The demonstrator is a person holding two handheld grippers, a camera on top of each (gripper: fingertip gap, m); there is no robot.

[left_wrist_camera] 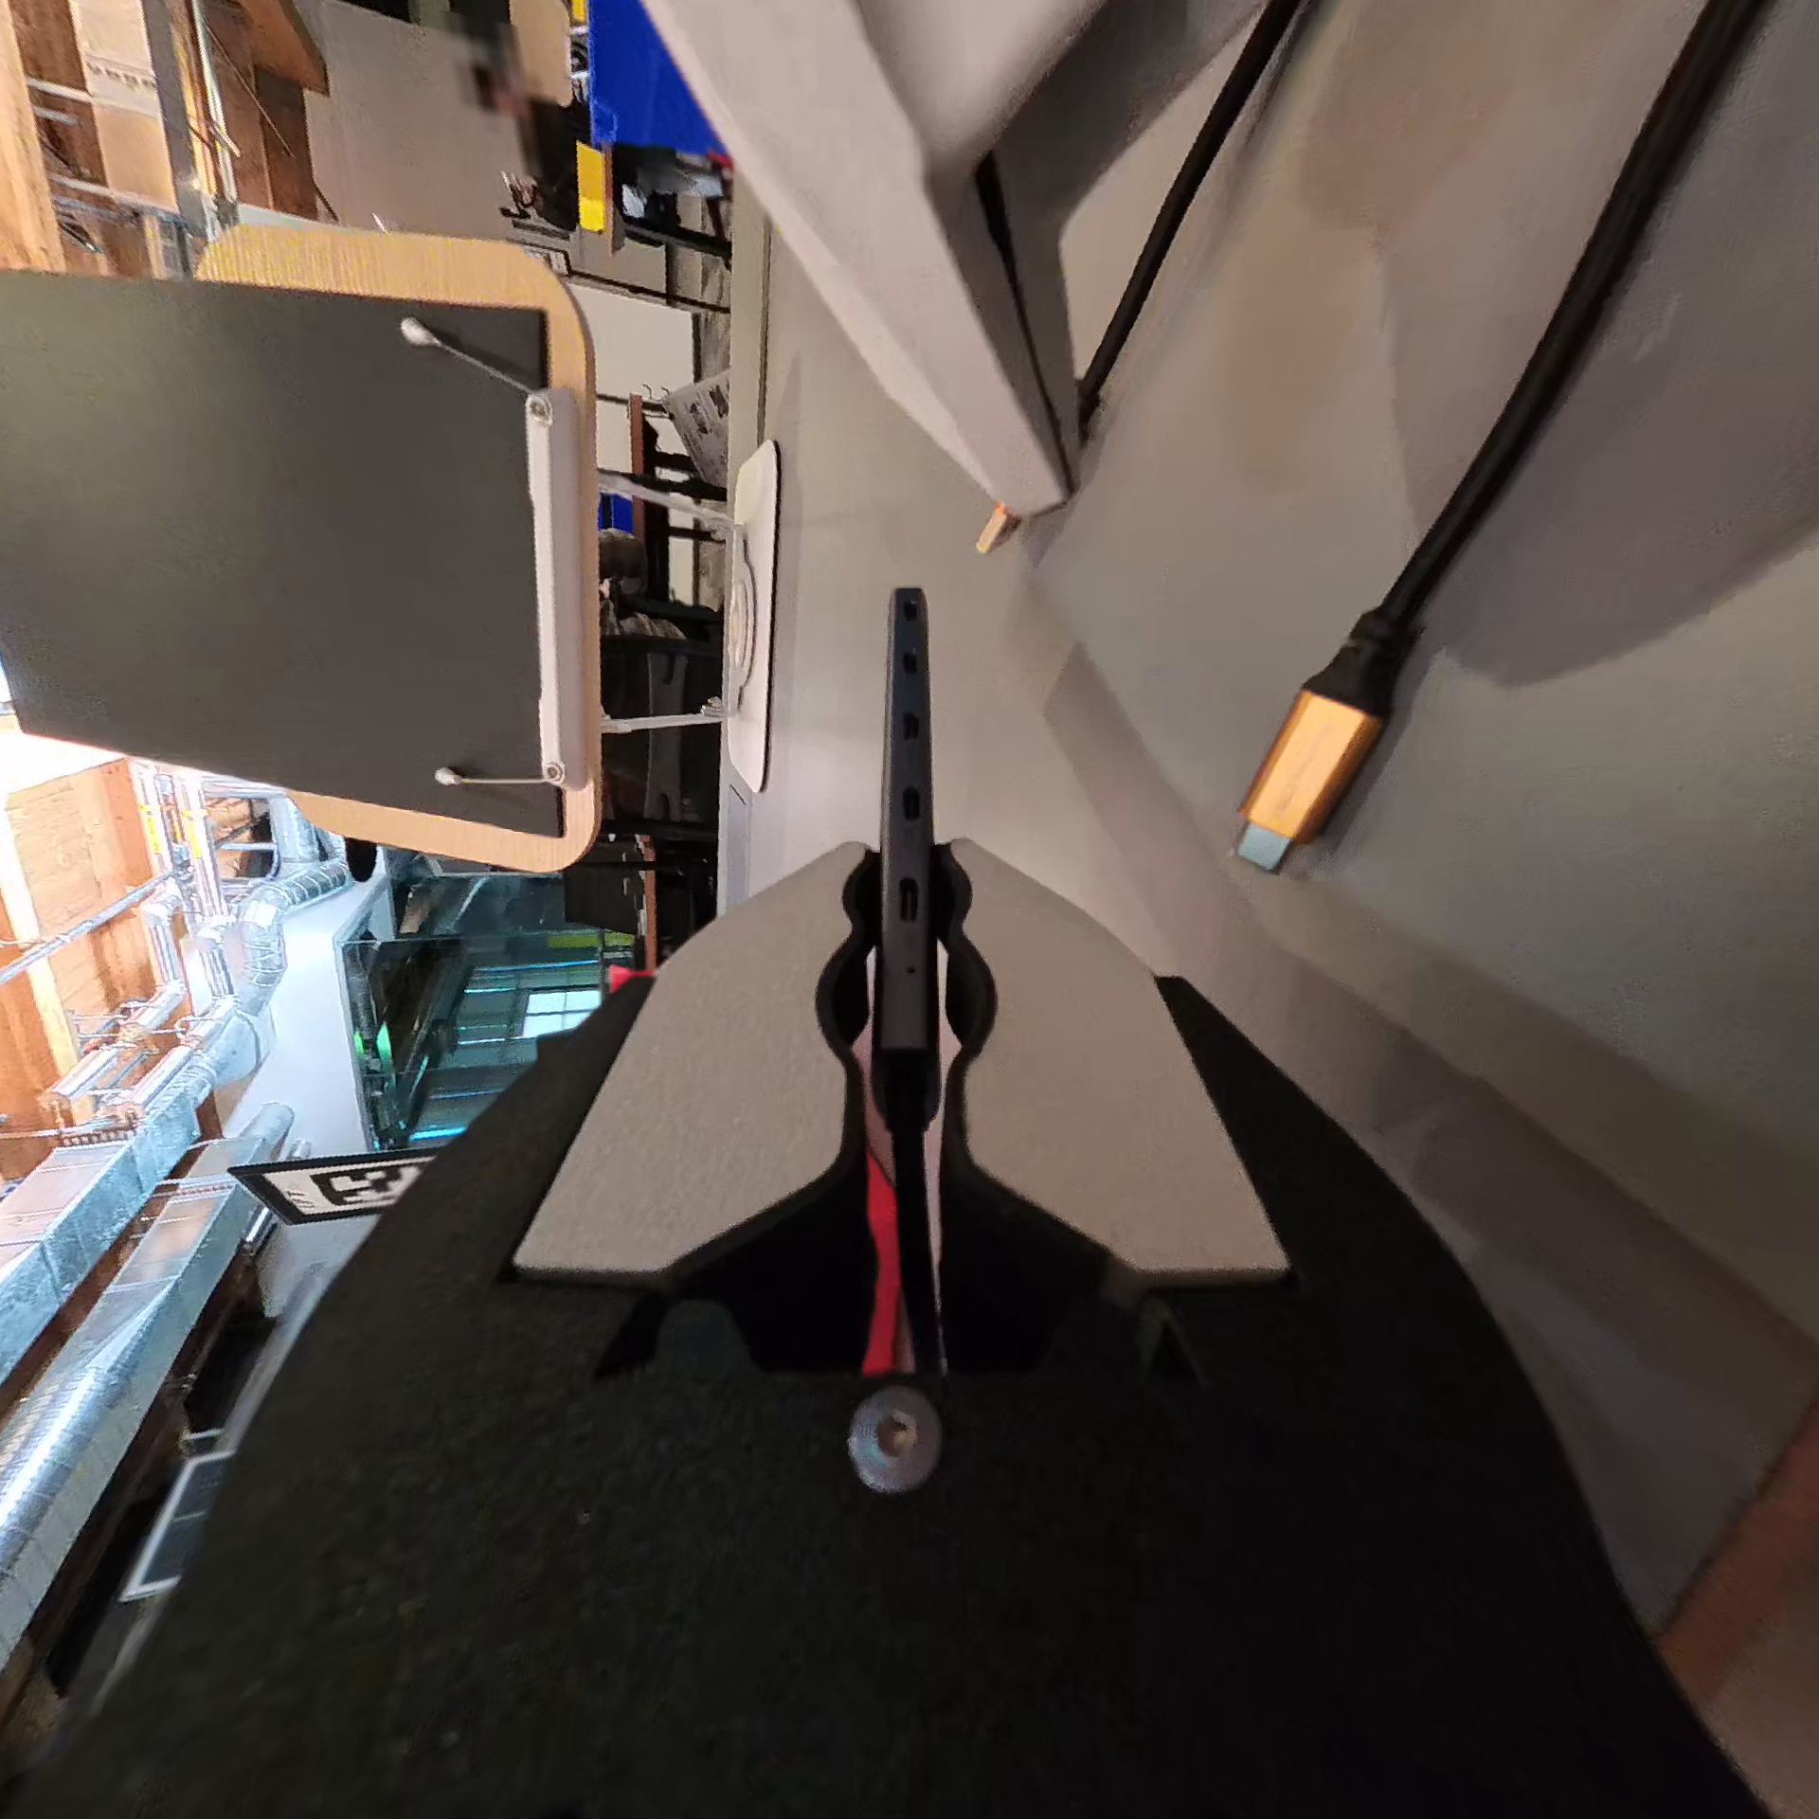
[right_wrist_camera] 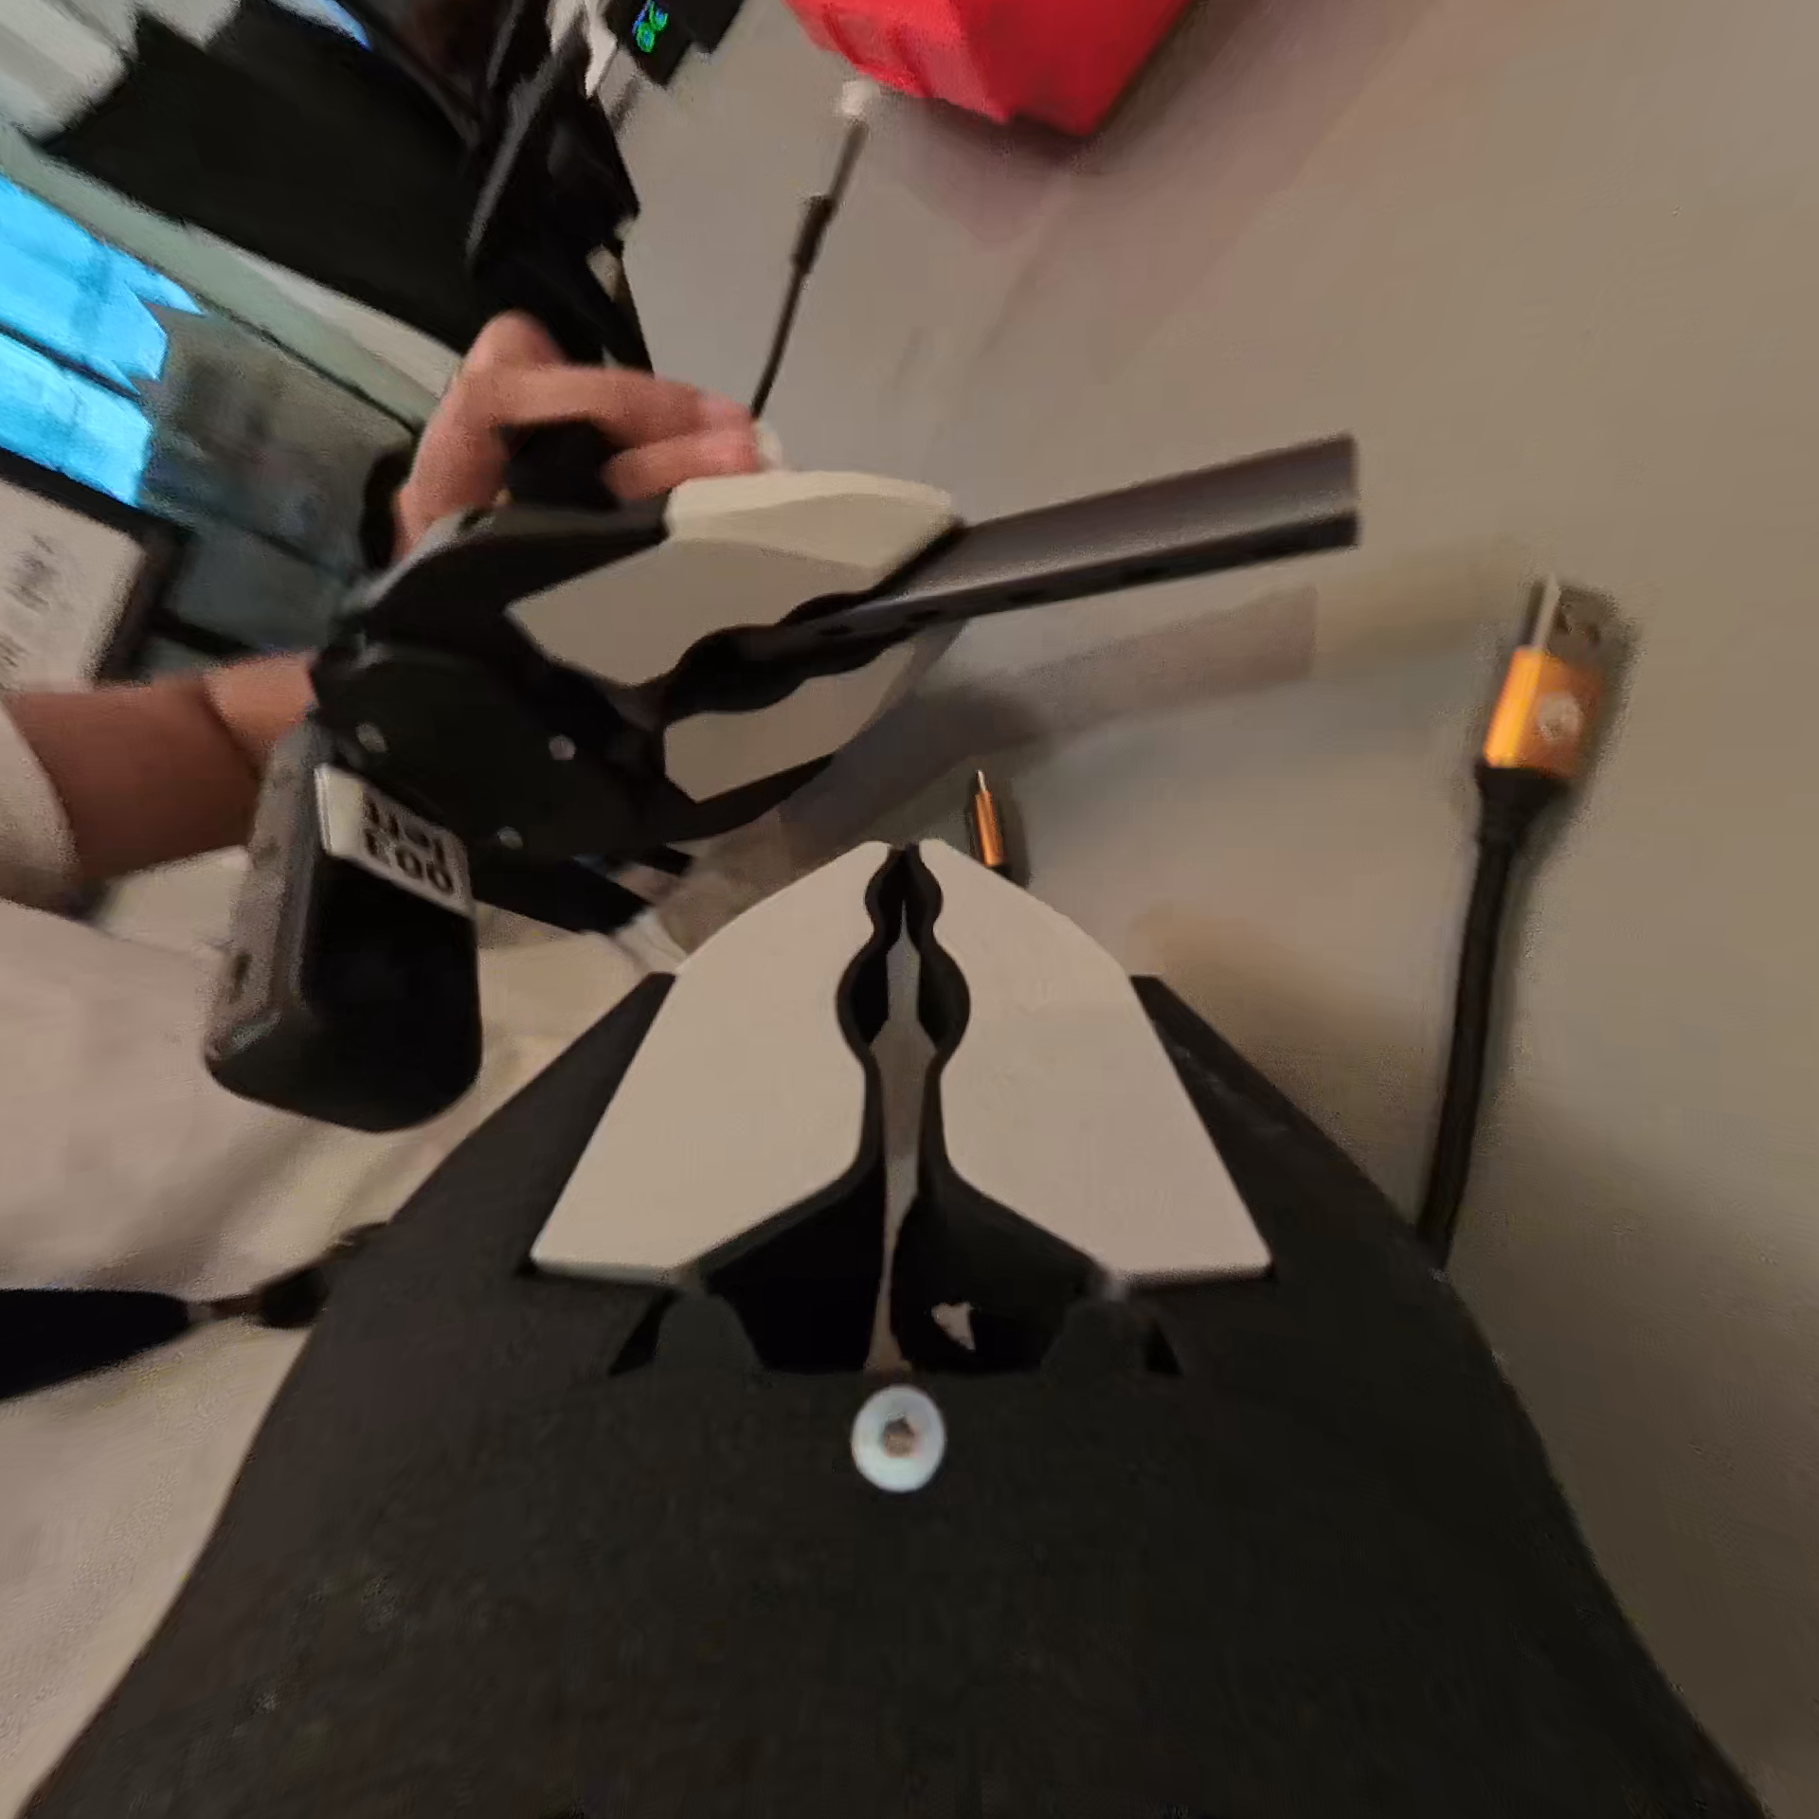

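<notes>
My left gripper (left_wrist_camera: 910, 858) is shut on a thin dark hub (left_wrist_camera: 908, 709) with several ports along its edge. It holds the hub edge-on above the grey table (left_wrist_camera: 1476, 984). A black cable with an orange plug (left_wrist_camera: 1309, 778) lies on the table to the right of it. In the right wrist view the left gripper (right_wrist_camera: 920, 581), held by a person's hand (right_wrist_camera: 591, 413), grips the hub (right_wrist_camera: 1181, 522) level above the table. My right gripper (right_wrist_camera: 906, 866) is shut and empty, below the hub. A small orange plug (right_wrist_camera: 987, 827) lies just past its tips. The large orange plug (right_wrist_camera: 1540, 709) lies to its right.
A red box (right_wrist_camera: 984, 49) stands at the far edge of the table. A thin black cable with a white end (right_wrist_camera: 817, 226) lies near it. A grey slab (left_wrist_camera: 886, 197), a small orange plug (left_wrist_camera: 996, 529) and a white pad (left_wrist_camera: 756, 610) are ahead of the left gripper. There is about 7 centimetres between the tips of the two grippers.
</notes>
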